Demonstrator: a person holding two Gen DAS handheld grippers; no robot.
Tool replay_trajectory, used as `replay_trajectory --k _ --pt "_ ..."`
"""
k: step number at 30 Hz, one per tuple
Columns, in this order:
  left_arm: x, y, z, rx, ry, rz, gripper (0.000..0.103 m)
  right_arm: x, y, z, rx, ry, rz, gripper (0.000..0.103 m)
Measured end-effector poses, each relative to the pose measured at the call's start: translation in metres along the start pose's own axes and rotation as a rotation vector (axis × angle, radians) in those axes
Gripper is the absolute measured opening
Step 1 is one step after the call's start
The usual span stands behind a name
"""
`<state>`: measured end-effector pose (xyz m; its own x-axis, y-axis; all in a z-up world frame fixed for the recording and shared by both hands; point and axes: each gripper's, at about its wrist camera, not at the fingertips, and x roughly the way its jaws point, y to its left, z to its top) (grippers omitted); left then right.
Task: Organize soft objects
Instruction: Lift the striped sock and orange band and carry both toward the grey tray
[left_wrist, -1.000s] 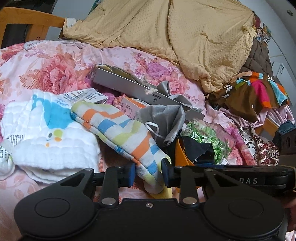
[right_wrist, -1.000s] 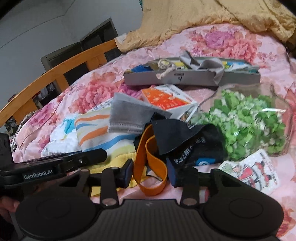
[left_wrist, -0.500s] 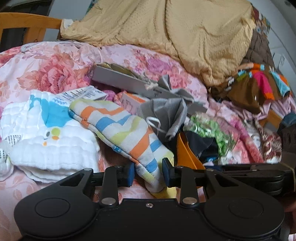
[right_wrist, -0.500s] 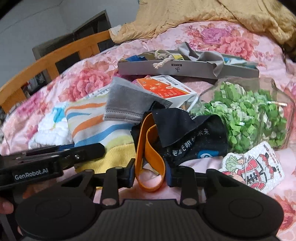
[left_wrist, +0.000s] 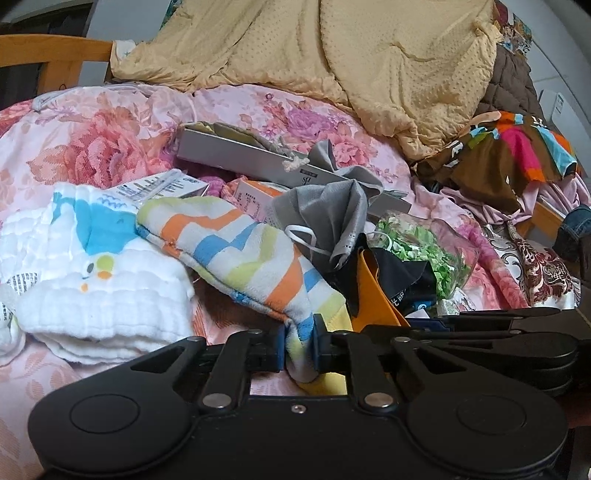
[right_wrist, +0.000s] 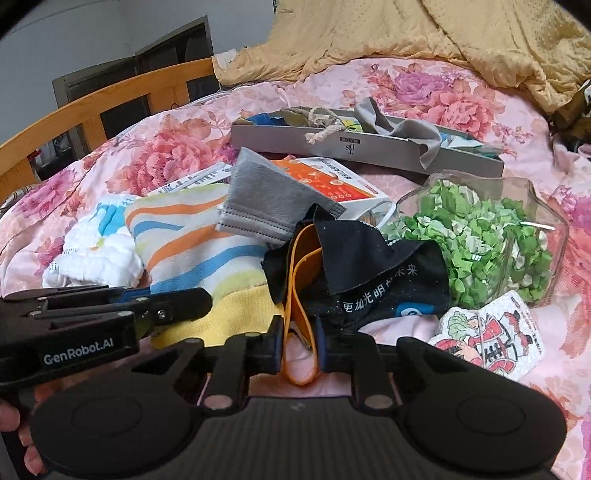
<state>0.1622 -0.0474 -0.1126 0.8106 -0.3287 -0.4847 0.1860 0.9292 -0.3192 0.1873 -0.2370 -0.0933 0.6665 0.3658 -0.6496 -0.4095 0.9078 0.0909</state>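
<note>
My left gripper is shut on the near end of the striped towel, which lies across the bed. The towel also shows in the right wrist view. My right gripper is shut on the orange elastic band, whose loop hangs between the pads. A black cloth with white print lies over the band. A grey face mask rests on the towel. A white padded cloth with a blue print lies at the left.
A grey gift bag lies flat behind the pile. An orange box sits under the mask. A glass jar of green bits lies at the right, with a printed card beside it. A yellow blanket and wooden bed rail are at the back.
Both grippers have closed: the left one on the striped towel's end, the right one on the orange band. Both views moved a little closer to the pile.
</note>
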Motion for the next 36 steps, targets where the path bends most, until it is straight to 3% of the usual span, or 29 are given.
replay_trajectory --k 7,14,22,33,36 --pt "-0.027 -0.011 0.0 0.05 -0.068 0.056 0.01 -0.032 0.012 0.002 -0.026 -0.059 0.013 0.014" --pt "-0.063 -0.026 0.011 0.046 -0.077 0.138 0.01 -0.069 0.03 0.001 -0.074 -0.138 0.034 0.014" --pt "-0.093 -0.039 0.034 0.043 -0.093 0.169 0.009 -0.094 0.029 0.007 -0.043 -0.217 0.053 0.014" --pt "-0.12 -0.053 0.065 0.032 -0.154 0.152 0.01 -0.109 0.016 0.015 0.017 -0.287 0.07 0.014" --pt "-0.125 -0.052 0.073 0.008 -0.166 0.118 0.01 -0.113 0.008 0.017 0.046 -0.302 0.066 0.014"
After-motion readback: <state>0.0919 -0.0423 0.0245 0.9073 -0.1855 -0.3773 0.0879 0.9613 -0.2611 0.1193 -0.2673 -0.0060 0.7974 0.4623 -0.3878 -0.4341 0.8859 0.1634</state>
